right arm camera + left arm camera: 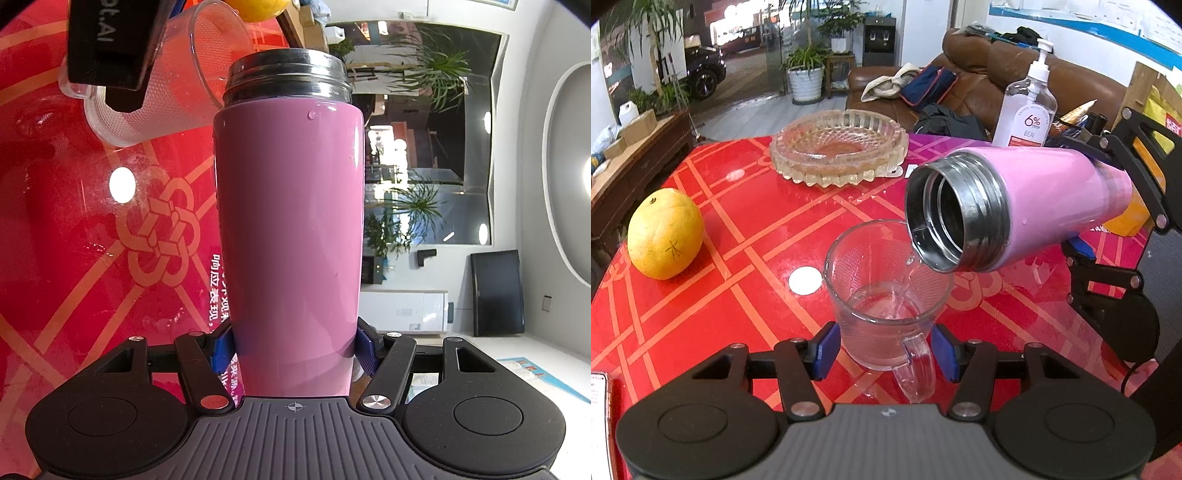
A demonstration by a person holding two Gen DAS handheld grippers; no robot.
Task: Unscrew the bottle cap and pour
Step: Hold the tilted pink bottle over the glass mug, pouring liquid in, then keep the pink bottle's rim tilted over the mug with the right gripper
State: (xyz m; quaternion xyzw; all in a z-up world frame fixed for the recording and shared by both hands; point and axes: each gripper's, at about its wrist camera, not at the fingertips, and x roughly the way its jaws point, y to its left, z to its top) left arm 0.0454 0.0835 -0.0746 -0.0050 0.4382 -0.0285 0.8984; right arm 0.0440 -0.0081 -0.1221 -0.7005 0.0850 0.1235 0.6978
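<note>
The left tongs (884,350) stand open around the glass mug (886,295) on the red surface (738,258); farther, the right tongs (293,354) grip the tilted pink bottle (1034,206), uncapped, water running into the mug.

Bright indoor light from overhead, both views sharp. Round lamp glare on the glossy red worktop (746,236), repeated in the right wrist view (122,184). Strong fisheye bend and dark vignette at the corners. Dark glass front (701,55) far left shows lit signs outside. Ceiling lamp blown out at far right edge. Shadows soft, faint.
</note>
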